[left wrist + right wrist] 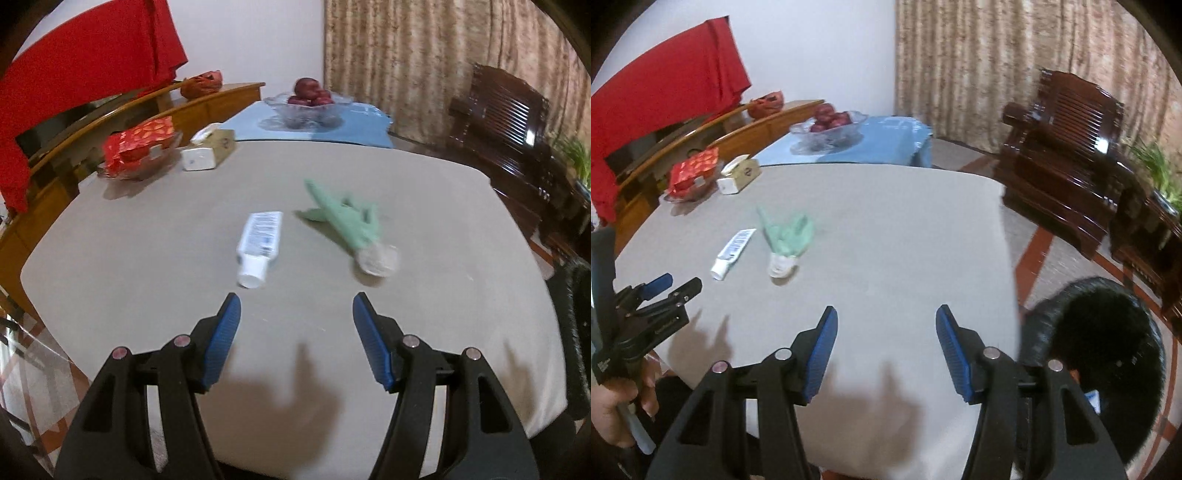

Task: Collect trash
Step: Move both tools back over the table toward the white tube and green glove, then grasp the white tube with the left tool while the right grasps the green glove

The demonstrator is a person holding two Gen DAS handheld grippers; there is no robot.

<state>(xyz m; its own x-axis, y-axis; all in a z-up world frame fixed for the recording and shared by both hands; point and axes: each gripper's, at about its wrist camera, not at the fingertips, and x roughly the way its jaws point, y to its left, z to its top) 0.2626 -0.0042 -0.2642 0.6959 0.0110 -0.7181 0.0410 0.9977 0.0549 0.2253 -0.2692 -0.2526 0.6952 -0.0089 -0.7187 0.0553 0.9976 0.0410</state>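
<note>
Both of my grippers hang over the near edge of the grey table (129, 229), pointing down and across it.

Left gripper (295, 314): jaws released, blue pads well apart, only bare tabletop between them. Right gripper (884, 325): likewise spread, nothing held. In the right wrist view the left gripper also shows at the lower left of the frame, in a hand (613, 402).

White tube (258, 245): lying flat, centre of the left wrist frame, just beyond my left pad. Long axis runs near-vertical in the frame, slightly tilted; cap end points toward me, flat crimped end away. In the right wrist view it sits left of centre, cap to the lower left, crimp to the upper right.

Green wrapper (345, 218): crumpled, just right of the tube, apart from it. Long axis diagonal, thin tip to the upper left; a clear, blurred end (378, 260) lies at the lower right, toward me.

Black bin (1104, 354): lower right of the right wrist frame, beside the table, mouth open toward the camera.

Far side, upper left: red packet (138, 146) on a glass dish, tissue box (208, 149). Upper centre: fruit bowl (308, 105) on a blue cloth (362, 129).
</note>
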